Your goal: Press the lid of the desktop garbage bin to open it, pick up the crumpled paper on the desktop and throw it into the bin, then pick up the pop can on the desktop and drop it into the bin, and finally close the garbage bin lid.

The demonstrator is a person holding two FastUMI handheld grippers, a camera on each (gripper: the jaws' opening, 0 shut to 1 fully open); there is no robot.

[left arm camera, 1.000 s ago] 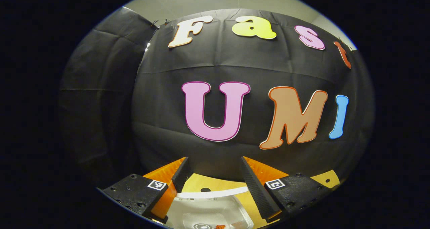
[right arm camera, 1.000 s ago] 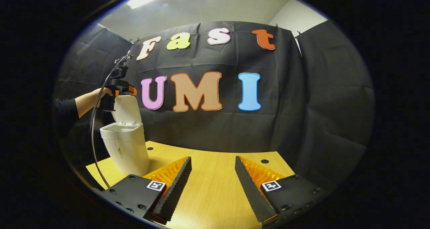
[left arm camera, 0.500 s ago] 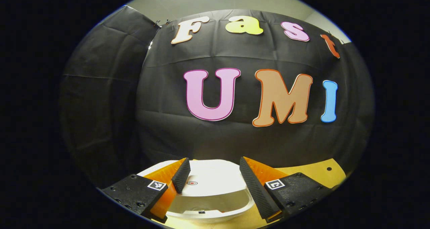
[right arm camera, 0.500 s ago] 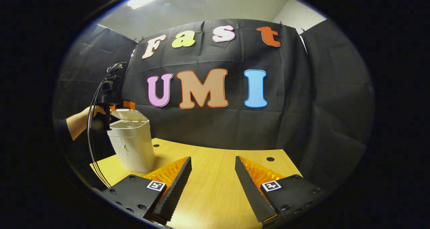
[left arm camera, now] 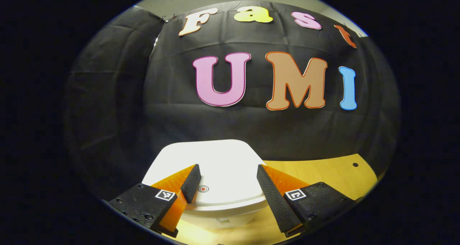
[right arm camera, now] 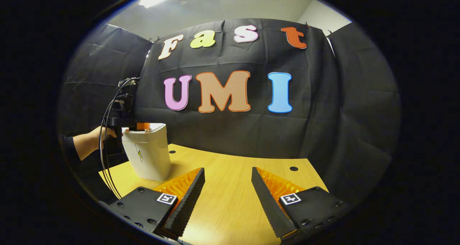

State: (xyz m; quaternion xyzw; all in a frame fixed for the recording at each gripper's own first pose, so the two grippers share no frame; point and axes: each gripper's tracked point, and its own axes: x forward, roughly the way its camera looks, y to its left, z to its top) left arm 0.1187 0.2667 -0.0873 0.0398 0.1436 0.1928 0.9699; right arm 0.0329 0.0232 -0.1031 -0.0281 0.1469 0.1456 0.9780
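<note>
The white desktop bin stands at the table's left in the right gripper view, its lid lying flat and shut. My left gripper is open and rests low over the lid, fingers spread on either side of the small red button mark. That same left gripper sits on the bin's top in the right gripper view, held by a hand. My right gripper hangs open above the bare wooden table, well to the right of the bin, with nothing between its fingers.
The wooden table reaches back to the black cloth wall and has small round holes near the far edge. A black cable trails down from the left gripper beside the bin.
The bin's lid has gone from standing upright to lying shut. My left gripper came down with it and now rests on top. The right gripper has only drifted slightly.
</note>
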